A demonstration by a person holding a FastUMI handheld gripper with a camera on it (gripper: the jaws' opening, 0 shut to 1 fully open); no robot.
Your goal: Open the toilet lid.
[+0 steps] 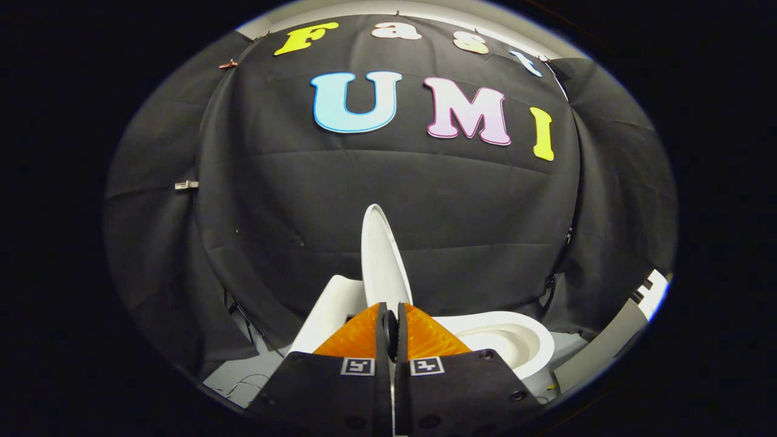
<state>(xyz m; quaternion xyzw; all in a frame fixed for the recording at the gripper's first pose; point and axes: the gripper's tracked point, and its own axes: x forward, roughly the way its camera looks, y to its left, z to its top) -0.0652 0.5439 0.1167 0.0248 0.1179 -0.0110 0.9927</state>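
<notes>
Toilet lid (381, 255) stands raised, nearly upright, just ahead of our tongs (393, 321), its lower edge running down between their tips; we see the fingers drawn close with only a narrow gap, and we cannot tell whether both press on the lid; the white toilet bowl (516, 340) lies open just beyond and beside them.
</notes>
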